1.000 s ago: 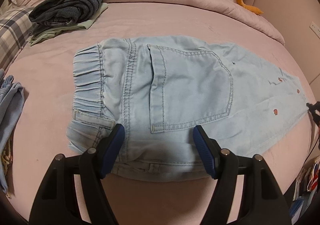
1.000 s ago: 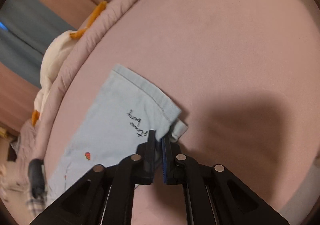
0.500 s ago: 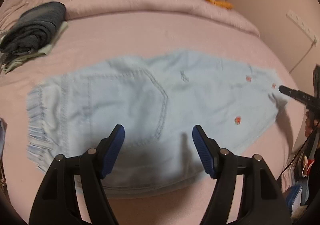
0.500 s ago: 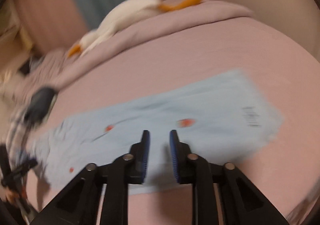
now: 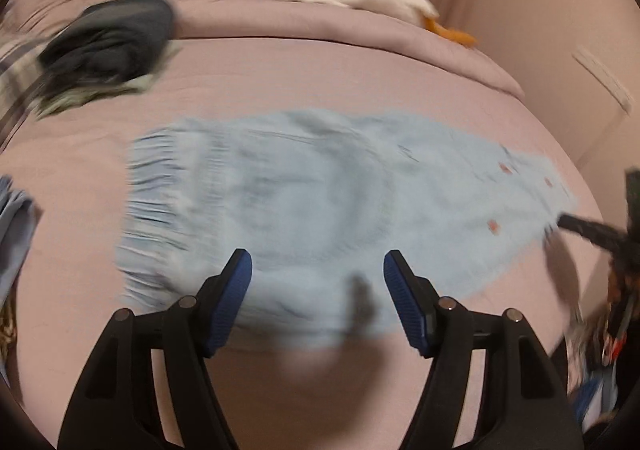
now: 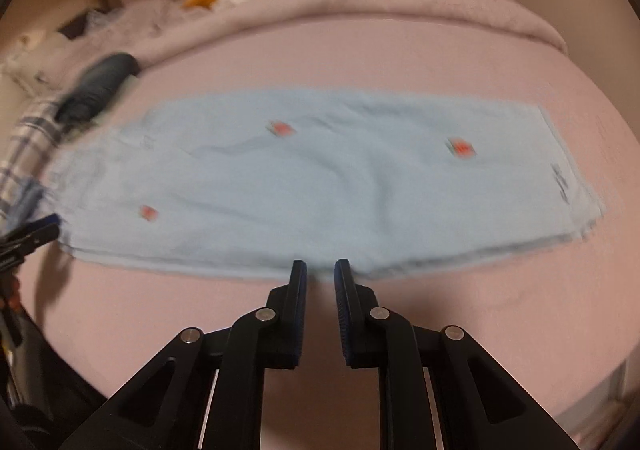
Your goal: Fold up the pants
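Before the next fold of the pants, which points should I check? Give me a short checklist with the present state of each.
1. Light blue pants lie flat on the bed: ok.
2. Left gripper open, nothing held: ok.
3. Right gripper free of cloth, only a narrow gap: ok.
4. Leg hems lined up: cannot tell, blurred.
5. Dark clothes pile apart from the pants: ok.

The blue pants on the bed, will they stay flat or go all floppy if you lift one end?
Probably floppy: the blue pants lie limp with soft wrinkles on the bed. Probably light, being thin cloth. The gathered waistband looks thicker, so likely droops heaviest.
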### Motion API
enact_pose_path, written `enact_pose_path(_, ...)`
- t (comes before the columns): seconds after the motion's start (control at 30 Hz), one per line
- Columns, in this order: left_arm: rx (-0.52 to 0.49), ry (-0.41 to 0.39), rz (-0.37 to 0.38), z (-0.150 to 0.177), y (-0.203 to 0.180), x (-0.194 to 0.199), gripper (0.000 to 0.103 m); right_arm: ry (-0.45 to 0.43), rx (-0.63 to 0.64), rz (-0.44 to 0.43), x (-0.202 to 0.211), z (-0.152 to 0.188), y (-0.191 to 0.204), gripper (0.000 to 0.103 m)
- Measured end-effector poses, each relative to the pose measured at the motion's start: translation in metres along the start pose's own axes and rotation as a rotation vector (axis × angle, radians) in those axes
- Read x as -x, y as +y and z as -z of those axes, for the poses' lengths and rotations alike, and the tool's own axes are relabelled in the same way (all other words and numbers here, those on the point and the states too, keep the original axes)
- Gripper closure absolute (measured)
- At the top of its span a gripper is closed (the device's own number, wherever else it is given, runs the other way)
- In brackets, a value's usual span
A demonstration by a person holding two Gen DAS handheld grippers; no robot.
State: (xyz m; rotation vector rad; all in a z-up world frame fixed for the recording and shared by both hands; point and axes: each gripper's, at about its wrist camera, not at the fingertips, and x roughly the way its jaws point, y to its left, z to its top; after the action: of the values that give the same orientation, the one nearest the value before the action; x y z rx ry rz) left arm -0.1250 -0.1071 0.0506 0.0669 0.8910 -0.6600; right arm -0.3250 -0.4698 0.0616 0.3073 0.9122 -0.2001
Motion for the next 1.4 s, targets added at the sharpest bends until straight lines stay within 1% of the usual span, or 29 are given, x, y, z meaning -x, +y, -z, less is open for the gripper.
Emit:
enact_pose_path(0.03,0.04,0.002,-0.025,-0.002,0.011,-0.003,0.035,-0.026,0.011,-0.042,0.0,-0.007,0.011,0.086)
enact_pose_path(0.07,0.089,0.008,-0.044,-0.002,0.024,-0.007,0.038,-0.041,0.023,-0.077,-0.003,-0.014,0.021,0.086)
enact_pose_path(0.1,0.125,0.013,-0.038,-0.001,0.032,-0.011,0.046,-0.052,0.041,-0.105,-0.008,-0.019,0.032,0.086)
enact_pose_path(0.13,0.148,0.013,-0.037,0.002,0.039,-0.011,0.05,-0.051,0.057,-0.119,-0.014,-0.024,0.042,0.086)
enact_pose_path(0.17,0.144,0.011,-0.04,0.004,0.04,-0.009,0.052,-0.047,0.077,-0.13,-0.022,-0.026,0.054,0.086)
enact_pose_path(0.23,0.124,0.019,-0.035,0.012,0.036,-0.006,0.052,-0.034,0.11,-0.153,-0.037,-0.029,0.073,0.086)
enact_pose_path(0.3,0.117,0.021,-0.016,0.018,0.038,-0.004,0.052,0.03,0.155,-0.164,-0.043,-0.017,0.085,0.086)
enact_pose_path(0.33,0.135,0.01,0.007,0.022,0.042,-0.002,0.052,0.084,0.178,-0.178,-0.051,-0.005,0.09,0.086)
enact_pose_path(0.37,0.156,0.0,0.028,0.02,0.048,-0.001,0.052,0.103,0.21,-0.168,-0.055,0.01,0.091,0.085)
enact_pose_path(0.4,0.188,-0.013,0.055,0.021,0.053,0.004,0.052,0.069,0.229,-0.156,-0.052,0.013,0.094,0.085)
enact_pose_path(0.43,0.233,-0.027,0.087,0.02,0.057,0.008,0.051,0.063,0.238,-0.157,-0.049,0.014,0.093,0.085)
enact_pose_path(0.47,0.293,-0.053,0.132,0.019,0.066,0.017,0.049,0.064,0.216,-0.182,-0.045,0.012,0.087,0.085)
enact_pose_path(0.5,0.333,-0.086,0.153,0.018,0.072,0.025,0.045,0.065,0.179,-0.212,-0.041,0.011,0.079,0.084)
enact_pose_path(0.53,0.354,-0.108,0.157,0.018,0.075,0.032,0.039,0.061,0.132,-0.238,-0.037,0.009,0.07,0.083)
enact_pose_path(0.57,0.378,-0.134,0.136,0.017,0.08,0.041,0.025,0.039,0.076,-0.249,-0.029,0.008,0.054,0.08)
enact_pose_path(0.6,0.392,-0.145,0.116,0.016,0.084,0.047,0.024,0.014,0.039,-0.251,-0.021,0.008,0.04,0.073)
enact_pose_path(0.67,0.402,-0.151,0.111,0.013,0.086,0.054,0.024,-0.043,-0.041,-0.238,-0.003,0.01,0.007,0.065)
enact_pose_path(0.7,0.402,-0.153,0.11,0.012,0.084,0.057,0.024,-0.062,-0.078,-0.221,0.001,0.011,-0.006,0.063)
enact_pose_path(0.8,0.378,-0.152,0.125,0.005,0.071,0.057,0.024,-0.089,-0.229,-0.169,0.013,0.012,-0.059,0.063)
enact_pose_path(0.83,0.366,-0.143,0.136,0.002,0.065,0.054,0.024,-0.094,-0.298,-0.154,0.016,0.015,-0.078,0.063)
enact_pose_path(0.9,0.335,-0.118,0.161,-0.002,0.049,0.047,0.024,-0.119,-0.449,-0.153,0.022,0.025,-0.117,0.063)
enact_pose_path(0.97,0.293,-0.084,0.185,-0.007,0.029,0.035,0.024,-0.163,-0.591,-0.158,0.03,0.039,-0.151,0.063)
enact_pose_path(1.07,0.245,-0.036,0.222,-0.014,0.002,0.017,0.024,-0.205,-0.722,-0.132,0.039,0.058,-0.184,0.063)
enact_pose_path(1.17,0.195,0.017,0.257,-0.022,-0.029,-0.002,0.024,-0.224,-0.777,-0.112,0.041,0.067,-0.202,0.062)
enact_pose_path(1.23,0.162,0.043,0.264,-0.025,-0.044,-0.012,0.024,-0.239,-0.805,-0.107,0.041,0.068,-0.213,0.062)
enact_pose_path(1.33,0.109,0.082,0.286,-0.031,-0.072,-0.025,0.024,-0.253,-0.844,-0.111,0.035,0.064,-0.229,0.062)
enact_pose_path(1.4,0.091,0.097,0.299,-0.036,-0.084,-0.033,0.024,-0.268,-0.865,-0.121,0.028,0.057,-0.232,0.062)
